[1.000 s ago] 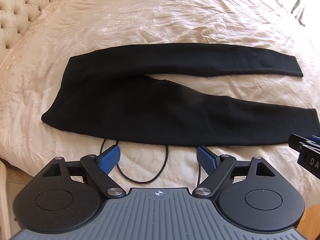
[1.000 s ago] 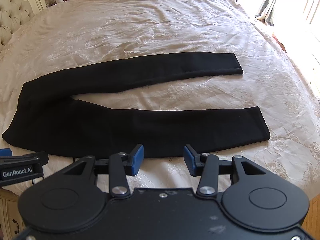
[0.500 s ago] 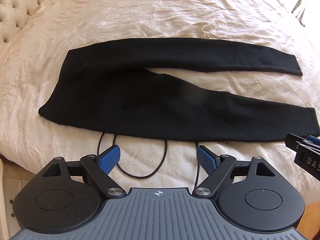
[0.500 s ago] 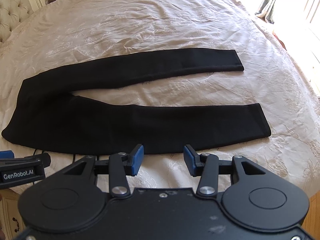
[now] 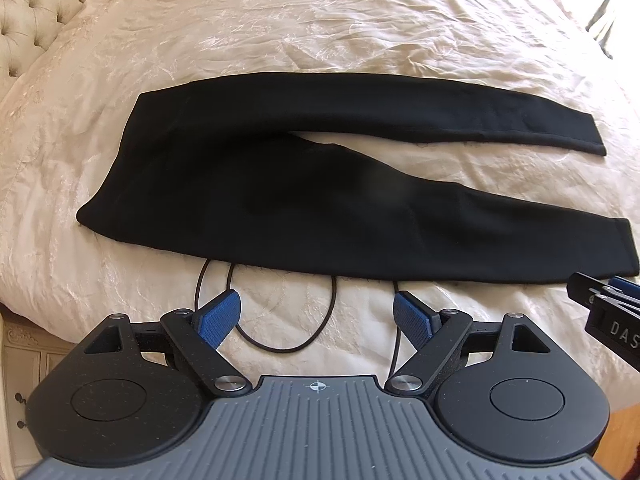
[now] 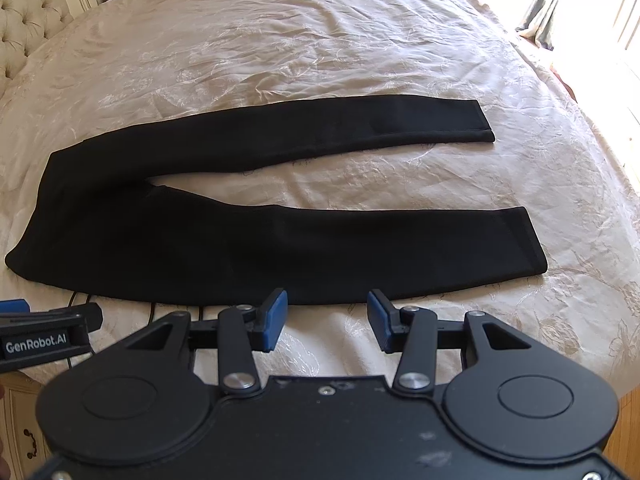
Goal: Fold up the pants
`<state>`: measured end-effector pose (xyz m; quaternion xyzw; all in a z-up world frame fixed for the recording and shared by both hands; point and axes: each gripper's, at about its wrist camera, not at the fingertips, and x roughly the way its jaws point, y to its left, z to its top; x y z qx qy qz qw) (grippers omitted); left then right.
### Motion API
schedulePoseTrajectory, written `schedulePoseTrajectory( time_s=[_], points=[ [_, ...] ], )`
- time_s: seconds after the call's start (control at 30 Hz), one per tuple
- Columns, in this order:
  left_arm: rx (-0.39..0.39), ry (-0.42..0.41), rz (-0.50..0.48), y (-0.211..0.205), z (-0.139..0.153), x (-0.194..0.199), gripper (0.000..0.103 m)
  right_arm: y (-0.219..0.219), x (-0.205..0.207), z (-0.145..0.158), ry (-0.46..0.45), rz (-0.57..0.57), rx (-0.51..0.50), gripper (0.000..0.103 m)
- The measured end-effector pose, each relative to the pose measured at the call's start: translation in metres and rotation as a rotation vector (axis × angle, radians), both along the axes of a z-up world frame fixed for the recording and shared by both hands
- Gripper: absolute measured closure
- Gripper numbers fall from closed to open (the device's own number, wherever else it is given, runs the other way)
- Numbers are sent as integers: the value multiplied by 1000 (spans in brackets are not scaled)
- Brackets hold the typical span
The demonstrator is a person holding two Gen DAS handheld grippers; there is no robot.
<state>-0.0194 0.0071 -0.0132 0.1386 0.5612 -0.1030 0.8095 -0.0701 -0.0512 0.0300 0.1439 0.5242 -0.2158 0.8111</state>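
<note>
Black pants [image 5: 280,184] lie flat on the cream, embroidered cover of a bed [image 5: 320,20]. Their long axis runs from left to right across both views: the waist is at the left side of the frame, and the two legs point to the right, spread a little apart like a narrow V, with a strip of bedcover between them. The upper leg ends at a hem in the right middle of the frame, the lower leg ends lower and further right.

In the left wrist view, the left gripper [image 5: 318,314] hangs just below the lower edge of the pants, its blue fingers [image 5: 220,316] wide apart and holding nothing; a thin black cable [image 5: 288,346] loops on the bedcover between them. In the right wrist view, the right gripper [image 6: 326,320] has its fingers partly open and empty, the tips just below the edge of the lower leg.

"GenRobot.AI" is printed on the gripper at the left edge of the right wrist view; the letters "DAS" show at the right edge of the left wrist view.
</note>
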Motion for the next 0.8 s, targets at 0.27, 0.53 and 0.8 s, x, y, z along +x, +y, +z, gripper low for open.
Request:
schedulePoseTrajectory(
  time_s=[0.27,0.53,0.8],
  points=[
    [-24,-5,9,1,3,-1,20,1,-1,0,-4,4,-1,56],
    [-57,-82,-22,-3,14,-9,19,-1,-1,-1,-2,0,6,56],
    [-46,-77,-10,17,-2,-7,31,-10,-9,-11,-26,-41,67,56]
  ],
)
